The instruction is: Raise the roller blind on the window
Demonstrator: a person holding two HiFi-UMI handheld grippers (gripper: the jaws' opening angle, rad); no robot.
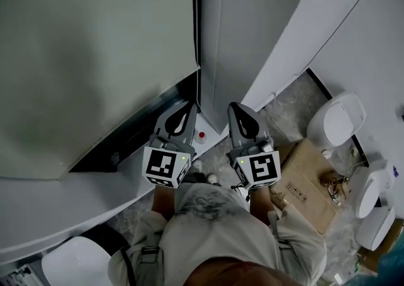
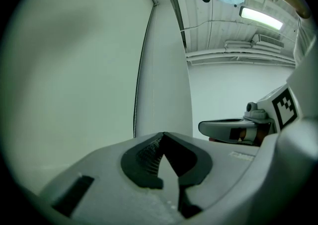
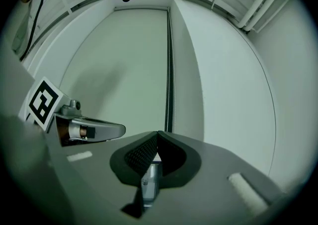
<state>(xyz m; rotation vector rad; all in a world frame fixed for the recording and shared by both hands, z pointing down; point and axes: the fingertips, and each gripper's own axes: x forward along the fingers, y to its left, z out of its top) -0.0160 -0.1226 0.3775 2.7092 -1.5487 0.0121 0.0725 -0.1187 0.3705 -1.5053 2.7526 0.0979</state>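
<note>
The person's pale shirt (image 1: pixel 208 228) is nearest. Just past it the left gripper (image 1: pixel 188 109) and right gripper (image 1: pixel 235 108) are held side by side and level, both pointing at the window. Each has its jaws closed tip to tip with nothing between them. A cardboard box (image 1: pixel 309 184) lies on the floor to the right of the blind, beyond the right gripper.

Ahead of the left gripper the blind (image 1: pixel 95 57) hangs lowered, a flat pale sheet covering the window. Its long axis runs up and down, and its bottom edge sits low by the dark sill (image 1: pixel 136 133). The bead chain (image 1: pixel 197 26) runs straight down the blind's right edge, in front of both grippers and touching neither. A white wall (image 1: pixel 252 26) meets the blind on that same side.
</note>
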